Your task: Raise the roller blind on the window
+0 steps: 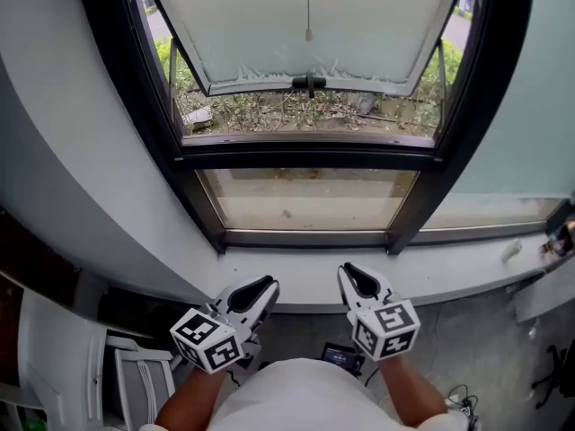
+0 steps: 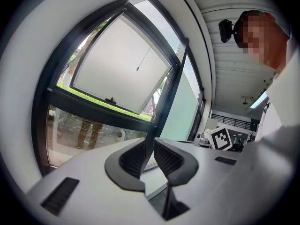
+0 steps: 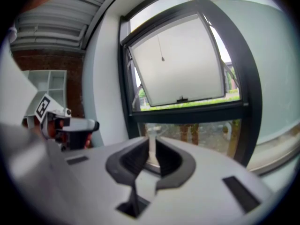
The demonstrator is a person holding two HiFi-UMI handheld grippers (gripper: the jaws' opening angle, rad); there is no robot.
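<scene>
standing at far left of the head view: 1 white slatted frame (image 1: 135,375), on the floor beside the grey wall.

next: 1 left gripper (image 1: 260,289), held low before the white sill (image 1: 296,272) and pointing at the window, its marker cube (image 1: 208,339) turned up toward the camera. the left gripper view shows its 2 ribbed pads (image 2: 133,159) a narrow slit apart, with nothing between them and nothing gripped.

centre: 1 black window frame (image 1: 305,158), with 1 upper sash tilted outward and 1 fixed lower pane (image 1: 305,200) under it. 1 pale panel (image 1: 305,25) fills the upper sash down to its black handle (image 1: 308,83); whether it is blind fabric or frosted glass cannot be told. 1 thin pull cord (image 1: 308,3) of the roller blind hangs down the middle in front of that panel. its small end piece (image 1: 308,35) sits above the handle, well apart from both grippers. grass and twigs (image 1: 296,110) show below the sash. on the floor between the grippers lies 1 small dark device (image 1: 340,357).

right of centre: 1 right gripper (image 1: 358,278), level with the left one, just before the sill. the right gripper view shows its pads slightly apart, clamped on nothing. a pale upright strip (image 3: 152,146) shows in the gap; whether it lies between the pads or beyond them cannot be told.

far right: 1 small pale object (image 1: 512,251) on the sill.
</scene>
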